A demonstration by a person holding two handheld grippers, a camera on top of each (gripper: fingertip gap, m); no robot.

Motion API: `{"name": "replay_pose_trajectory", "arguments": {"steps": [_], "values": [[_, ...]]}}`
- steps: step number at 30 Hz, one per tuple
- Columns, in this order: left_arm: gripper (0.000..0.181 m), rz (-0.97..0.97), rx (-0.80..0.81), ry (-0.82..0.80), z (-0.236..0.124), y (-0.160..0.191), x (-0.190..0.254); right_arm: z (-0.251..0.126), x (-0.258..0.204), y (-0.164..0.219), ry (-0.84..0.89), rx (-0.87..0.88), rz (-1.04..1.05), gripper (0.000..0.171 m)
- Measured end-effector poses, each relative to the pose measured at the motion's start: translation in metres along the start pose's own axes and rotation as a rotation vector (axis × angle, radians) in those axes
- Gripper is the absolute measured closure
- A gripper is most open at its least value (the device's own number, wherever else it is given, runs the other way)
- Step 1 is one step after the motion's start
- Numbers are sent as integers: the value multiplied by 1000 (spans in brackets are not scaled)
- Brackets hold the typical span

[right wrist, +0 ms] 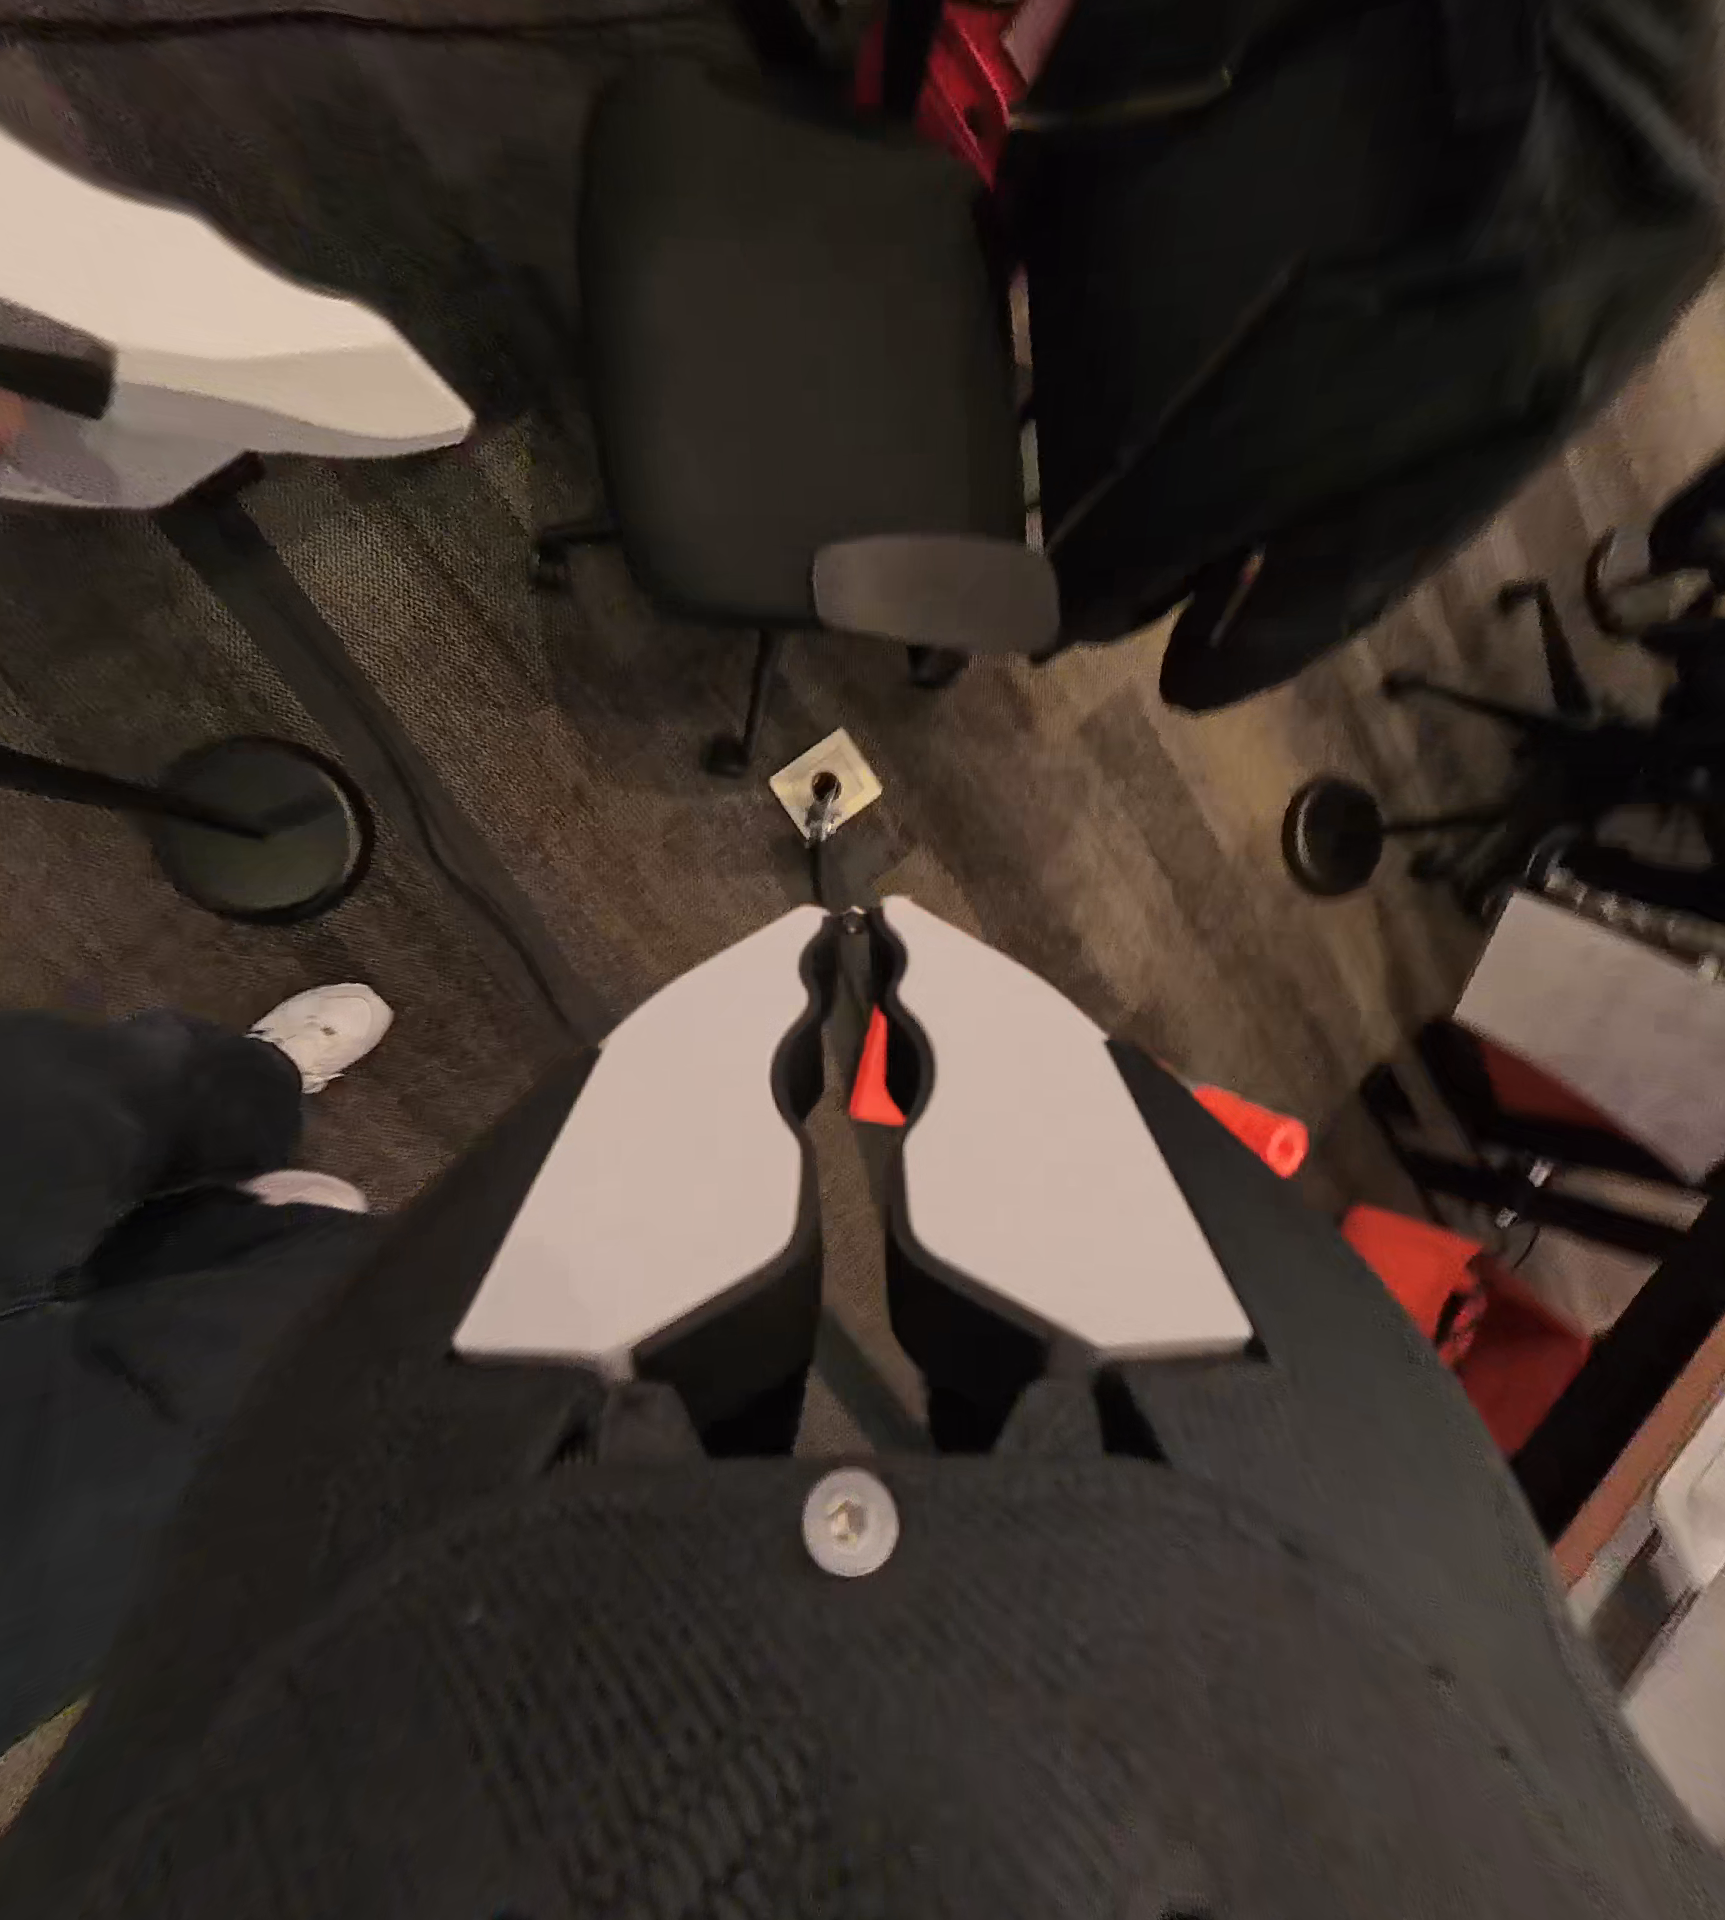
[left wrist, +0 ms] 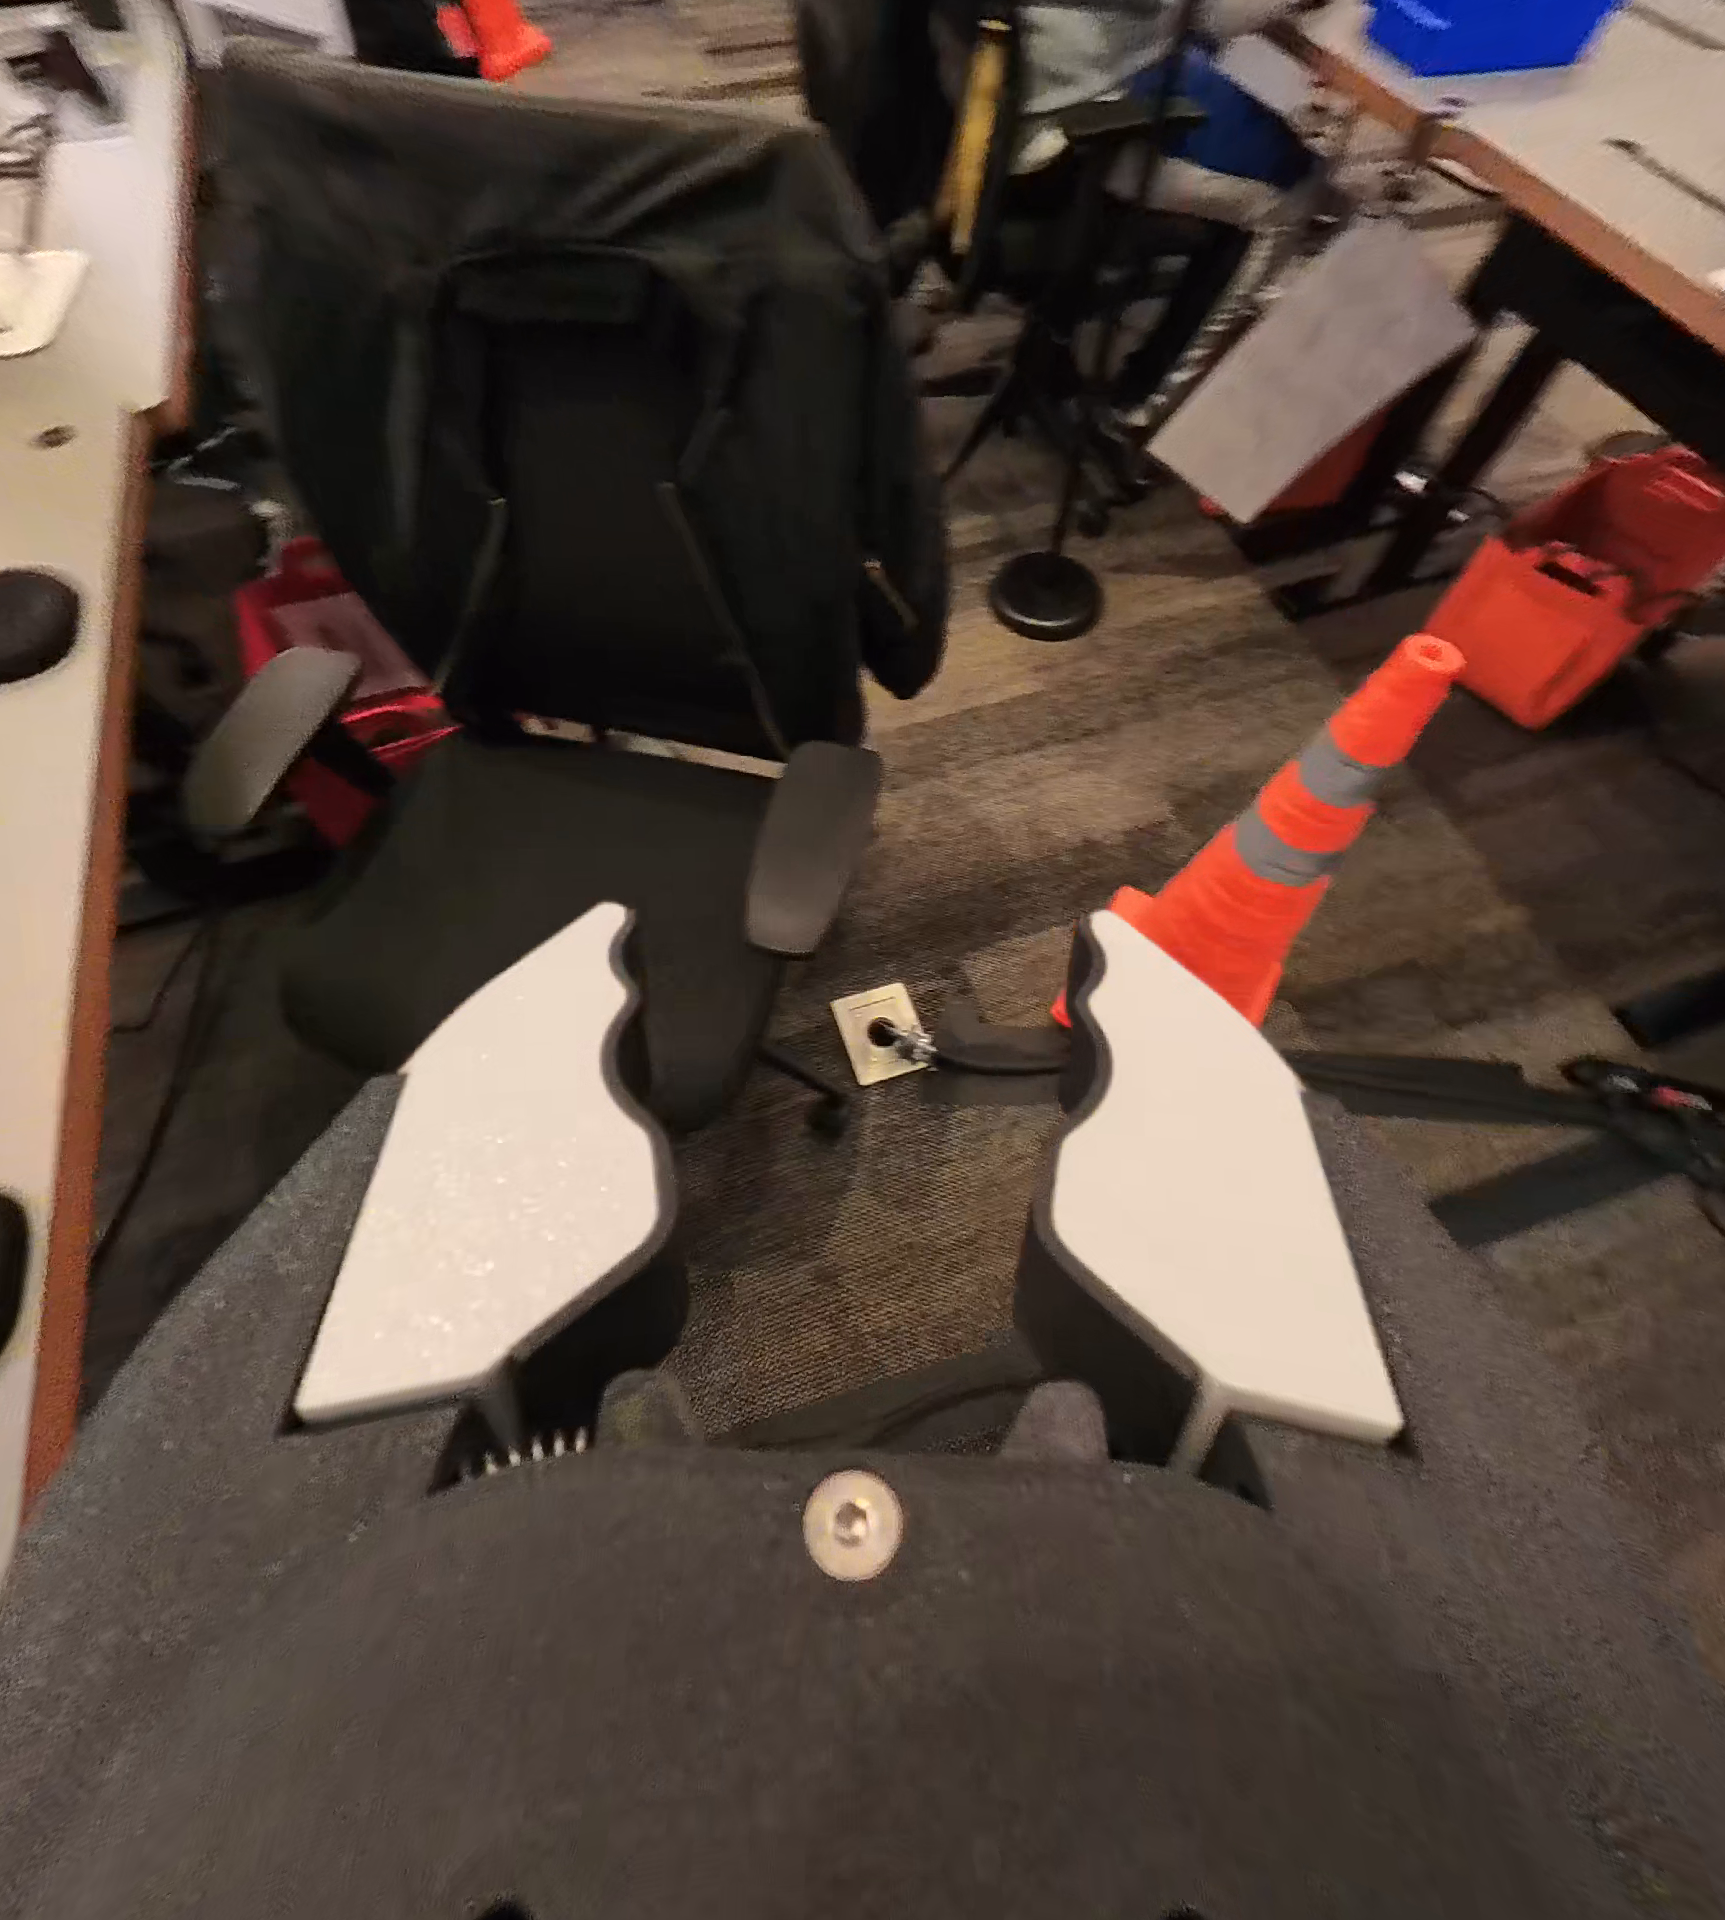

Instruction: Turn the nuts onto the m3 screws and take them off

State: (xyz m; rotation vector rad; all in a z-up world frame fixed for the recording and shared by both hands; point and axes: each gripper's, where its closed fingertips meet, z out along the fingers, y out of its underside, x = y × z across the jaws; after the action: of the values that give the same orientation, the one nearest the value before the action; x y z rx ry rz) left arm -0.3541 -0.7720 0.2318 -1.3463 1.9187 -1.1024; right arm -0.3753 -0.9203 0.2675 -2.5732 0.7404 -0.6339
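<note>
- Left wrist view: left gripper (left wrist: 858, 977) hangs wide open and empty above the carpet (left wrist: 1097, 831), with a black chair (left wrist: 567, 499) far left and an orange cone (left wrist: 1284, 821) right. No screw or nut shows here.
- Right wrist view: right gripper (right wrist: 852, 914) is nearly closed, and a tiny metal piece (right wrist: 850, 921), probably a nut or screw though too small to tell, sits pinched at its tips. Beyond lies a floor plate (right wrist: 826, 781).
- Handling, as a judgement: such parts are light, stiff and slippery, easily dropped; hold the nut across its flats and the screw by its head.
</note>
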Motion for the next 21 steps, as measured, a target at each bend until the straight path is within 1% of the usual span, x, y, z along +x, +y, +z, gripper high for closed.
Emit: {"name": "replay_pose_trajectory", "arguments": {"steps": [4,7,10,13,15,19,21], "values": [[103,-125,6,-156,4,-7,-57,46,22,-74,-99,69,-177,164],[105,-155,37,-337,-12,-21,-99,75,28,-131,-167,118,-335,164],[107,-193,92,-486,-48,-44,-133,99,27,-186,-221,163,-486,164],[104,-281,110,-561,-88,-61,-165,125,11,-237,-309,183,-582,164],[103,-317,131,-637,-123,-69,-189,144,-1,-274,-338,195,-647,164],[106,-313,209,-788,-197,-84,-228,186,-30,-345,-377,239,-738,163],[106,-281,172,-864,-225,-84,-247,210,-43,-374,-401,238,-765,163]]}}
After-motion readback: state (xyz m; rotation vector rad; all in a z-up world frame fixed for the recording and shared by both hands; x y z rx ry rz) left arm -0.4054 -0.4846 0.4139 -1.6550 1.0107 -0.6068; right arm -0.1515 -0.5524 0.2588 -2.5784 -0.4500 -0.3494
